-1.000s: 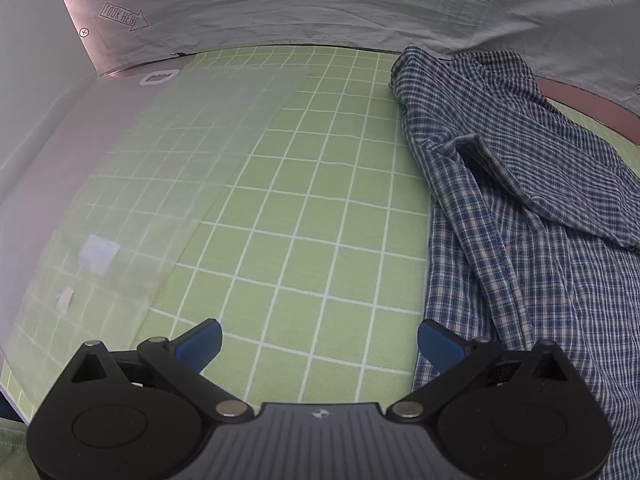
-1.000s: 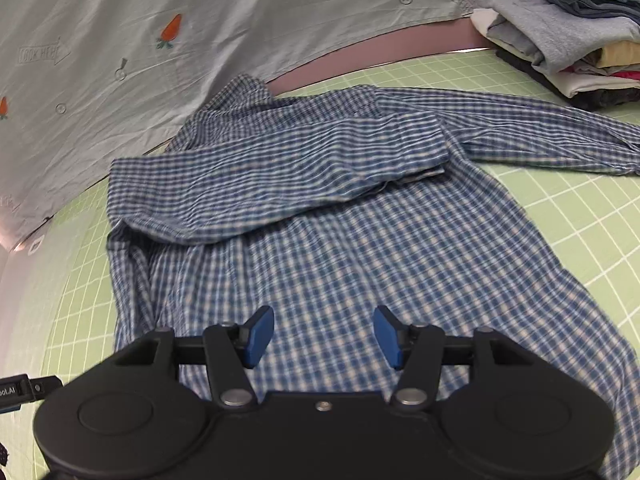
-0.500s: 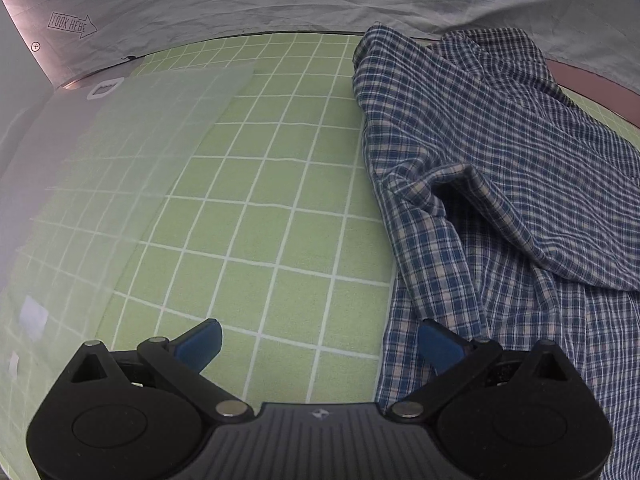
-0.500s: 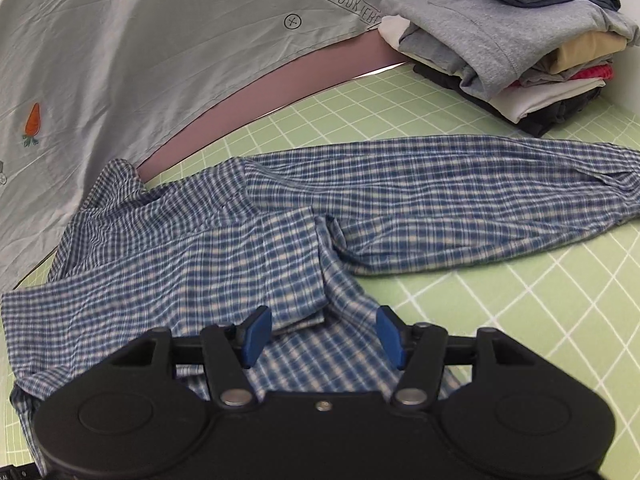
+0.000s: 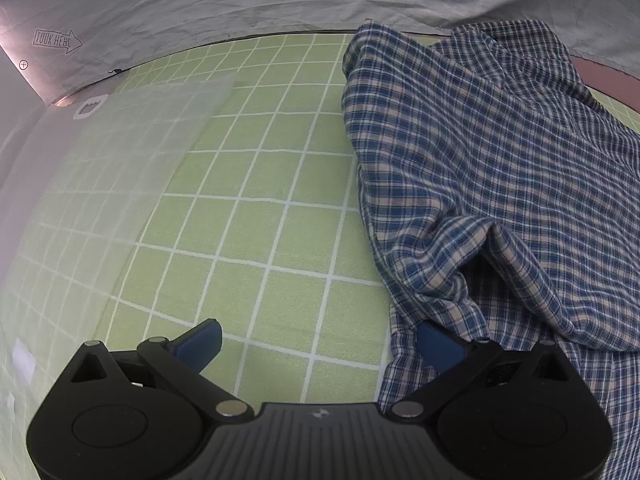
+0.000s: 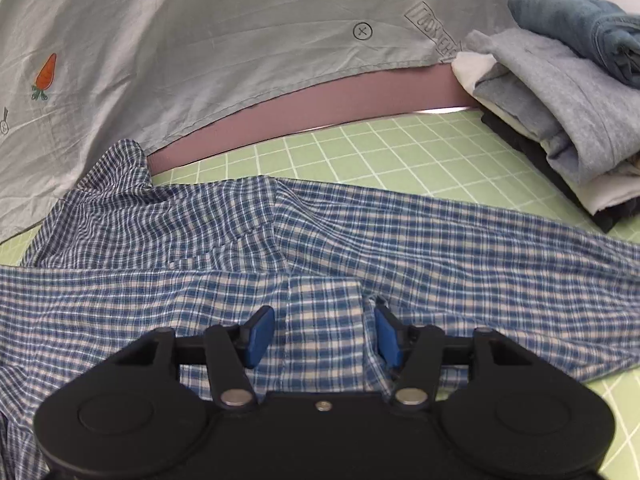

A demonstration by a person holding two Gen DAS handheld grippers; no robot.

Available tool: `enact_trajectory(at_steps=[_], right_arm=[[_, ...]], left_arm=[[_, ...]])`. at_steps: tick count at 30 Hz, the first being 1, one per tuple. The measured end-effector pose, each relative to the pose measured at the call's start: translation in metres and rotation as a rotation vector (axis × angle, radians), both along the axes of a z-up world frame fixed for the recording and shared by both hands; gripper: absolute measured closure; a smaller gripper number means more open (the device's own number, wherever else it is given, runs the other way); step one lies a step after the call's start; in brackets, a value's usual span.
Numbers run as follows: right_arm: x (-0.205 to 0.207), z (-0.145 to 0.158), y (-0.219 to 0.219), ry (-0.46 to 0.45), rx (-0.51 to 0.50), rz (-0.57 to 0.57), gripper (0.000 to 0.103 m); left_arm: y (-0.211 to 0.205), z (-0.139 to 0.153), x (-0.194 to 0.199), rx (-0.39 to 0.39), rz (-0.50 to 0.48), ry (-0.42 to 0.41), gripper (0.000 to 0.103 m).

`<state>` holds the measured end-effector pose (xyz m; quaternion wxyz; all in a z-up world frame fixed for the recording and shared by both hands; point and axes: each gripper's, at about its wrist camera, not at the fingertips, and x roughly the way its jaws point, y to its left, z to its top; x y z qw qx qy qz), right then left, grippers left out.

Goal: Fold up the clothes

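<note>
Both fisheye views are evenly and softly lit, moderately bright, with no harsh glare. Shadows are faint: a dark pocket sits under a raised fold of the plaid shirt (image 5: 500,184). Straight grid lines on the green mat (image 5: 256,216) bow strongly toward the edges, and the picture corners fall to black. A hazy, milky patch veils the mat's left side. Focus is sharp throughout.

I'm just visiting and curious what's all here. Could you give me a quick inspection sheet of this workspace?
Surface: green grid mat, a translucent sheet over its left part.
Job's things: plaid shirt spread out, rumpled; folded stack at far right.
Clutter: nothing seen.
Tools: left tool open, at the shirt's edge; right tool open, fingers either side of a cuff.
Cables: nothing seen.
Surroundings: grey cloth with carrot prints behind.
</note>
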<state>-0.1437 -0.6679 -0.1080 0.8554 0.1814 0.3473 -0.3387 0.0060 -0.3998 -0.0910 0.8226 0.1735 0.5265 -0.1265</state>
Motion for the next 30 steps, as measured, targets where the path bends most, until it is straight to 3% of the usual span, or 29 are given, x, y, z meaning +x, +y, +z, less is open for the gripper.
enact_trajectory(at_steps=[5,23,25,26,28,30], right_arm=[[0.009,-0.002,-0.004,0.007,-0.017,0.008,0.039],[0.014,-0.003,-0.008,0.021,-0.029,0.043,0.04],[0.015,-0.004,-0.007,0.033,-0.032,0.05,0.045],[0.015,-0.004,-0.007,0.039,-0.033,0.053,0.054],[0.015,0.001,-0.006,0.033,-0.049,0.068,0.061],[0.015,0.007,-0.005,0.024,-0.066,0.085,0.075]], left_arm=[[-0.004,0.0,0.007,-0.001,-0.015,-0.006,0.0],[-0.016,-0.002,0.02,0.009,-0.015,-0.019,0.0],[-0.014,-0.002,0.02,0.001,-0.008,-0.013,0.0],[-0.014,-0.003,0.021,-0.003,-0.005,-0.01,0.0],[-0.013,-0.003,0.021,-0.008,-0.001,-0.007,0.0],[-0.013,-0.004,0.021,-0.008,-0.004,-0.008,0.0]])
